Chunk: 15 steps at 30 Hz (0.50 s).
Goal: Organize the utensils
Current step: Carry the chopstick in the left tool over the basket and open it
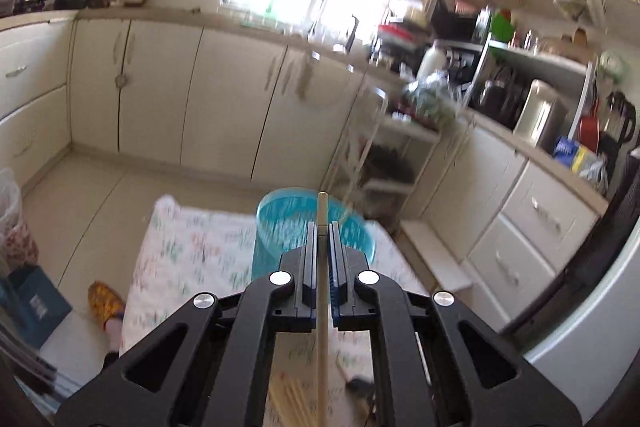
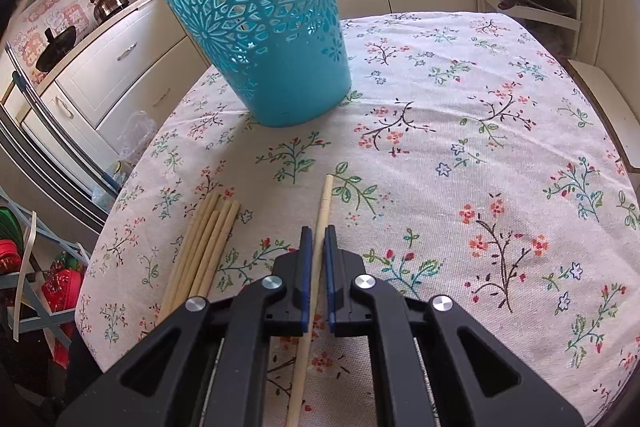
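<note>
My left gripper (image 1: 322,227) is shut on a wooden chopstick (image 1: 322,307) that runs straight between its pads, its tip showing above the teal perforated basket (image 1: 280,227) on the flowered tablecloth. More chopsticks (image 1: 290,399) lie below, near the bottom edge. In the right wrist view my right gripper (image 2: 319,231) is shut on another chopstick (image 2: 324,203) low over the cloth, its tip pointing toward the basket (image 2: 264,27). A bundle of several chopsticks (image 2: 204,251) lies on the cloth just left of it.
The flowered cloth covers a small table (image 2: 480,147) with the basket standing at its far left. Cream kitchen cabinets (image 1: 200,99), a white shelf rack (image 1: 380,155) and a crowded counter (image 1: 540,115) surround it. A slippered foot (image 1: 106,303) shows on the floor.
</note>
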Tool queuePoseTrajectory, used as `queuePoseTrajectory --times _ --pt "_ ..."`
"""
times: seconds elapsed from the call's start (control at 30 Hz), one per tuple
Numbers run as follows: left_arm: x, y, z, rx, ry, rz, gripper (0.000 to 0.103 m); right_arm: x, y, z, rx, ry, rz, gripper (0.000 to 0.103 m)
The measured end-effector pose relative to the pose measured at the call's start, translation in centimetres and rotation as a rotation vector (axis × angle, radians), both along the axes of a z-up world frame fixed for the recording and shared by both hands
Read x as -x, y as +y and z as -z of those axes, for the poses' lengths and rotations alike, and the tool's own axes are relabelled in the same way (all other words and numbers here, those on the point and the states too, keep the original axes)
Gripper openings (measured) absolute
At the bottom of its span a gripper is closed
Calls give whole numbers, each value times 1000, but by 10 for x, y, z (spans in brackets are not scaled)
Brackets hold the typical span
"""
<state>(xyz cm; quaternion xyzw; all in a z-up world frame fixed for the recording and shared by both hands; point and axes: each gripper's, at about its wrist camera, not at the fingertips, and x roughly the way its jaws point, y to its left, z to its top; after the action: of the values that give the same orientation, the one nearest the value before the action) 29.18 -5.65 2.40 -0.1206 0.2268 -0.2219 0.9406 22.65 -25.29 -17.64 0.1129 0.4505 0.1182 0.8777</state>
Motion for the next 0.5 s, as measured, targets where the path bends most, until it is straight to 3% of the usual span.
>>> queuePoseTrajectory --times 0.3,0.5 --pt "-48 -19 -61 89 -200 -160 5 0 -3 1 -28 1 3 6" --pt "-90 -32 -52 110 -211 -227 5 -1 -6 2 -52 4 5 6"
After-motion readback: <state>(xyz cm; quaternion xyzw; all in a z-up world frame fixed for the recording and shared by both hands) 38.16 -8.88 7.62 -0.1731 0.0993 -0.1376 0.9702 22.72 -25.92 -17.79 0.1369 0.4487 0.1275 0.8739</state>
